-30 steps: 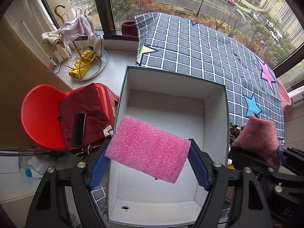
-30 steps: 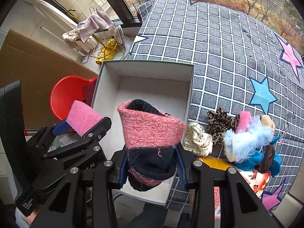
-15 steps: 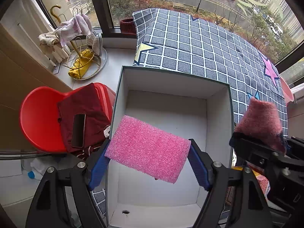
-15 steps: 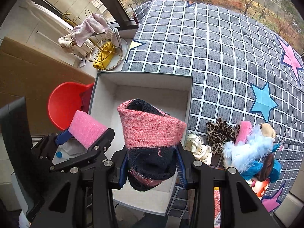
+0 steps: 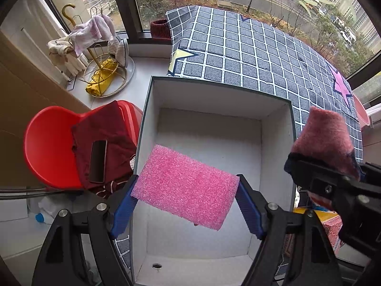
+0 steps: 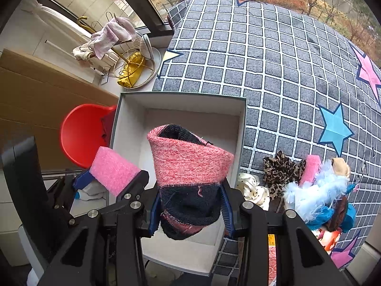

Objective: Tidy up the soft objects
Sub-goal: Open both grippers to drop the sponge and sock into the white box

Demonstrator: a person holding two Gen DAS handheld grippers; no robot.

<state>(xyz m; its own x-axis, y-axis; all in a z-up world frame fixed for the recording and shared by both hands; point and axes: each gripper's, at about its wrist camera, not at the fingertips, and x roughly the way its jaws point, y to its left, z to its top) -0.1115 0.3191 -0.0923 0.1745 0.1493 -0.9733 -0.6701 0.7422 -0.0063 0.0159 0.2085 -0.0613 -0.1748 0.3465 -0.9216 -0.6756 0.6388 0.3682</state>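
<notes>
My left gripper [image 5: 187, 199] is shut on a pink foam sponge [image 5: 185, 187] and holds it above the near half of the open white box [image 5: 214, 95]. The sponge also shows in the right wrist view [image 6: 113, 170]. My right gripper [image 6: 190, 211] is shut on a folded pink and navy knit piece [image 6: 188, 164], held over the box's [image 6: 183, 99] near right part. In the left wrist view the knit piece [image 5: 325, 138] shows at the box's right wall. The box looks bare inside.
A pile of soft things [image 6: 307, 188] lies on the checked cloth [image 6: 273, 54] right of the box. A red chair [image 5: 50, 147] with a maroon garment and a phone stands left. A gold rack [image 5: 100, 71] with cloths stands far left by the window.
Both grippers have risen and drawn back a little with their loads, so the box looks smaller and further. The knit piece has shifted closer to the box's right wall.
</notes>
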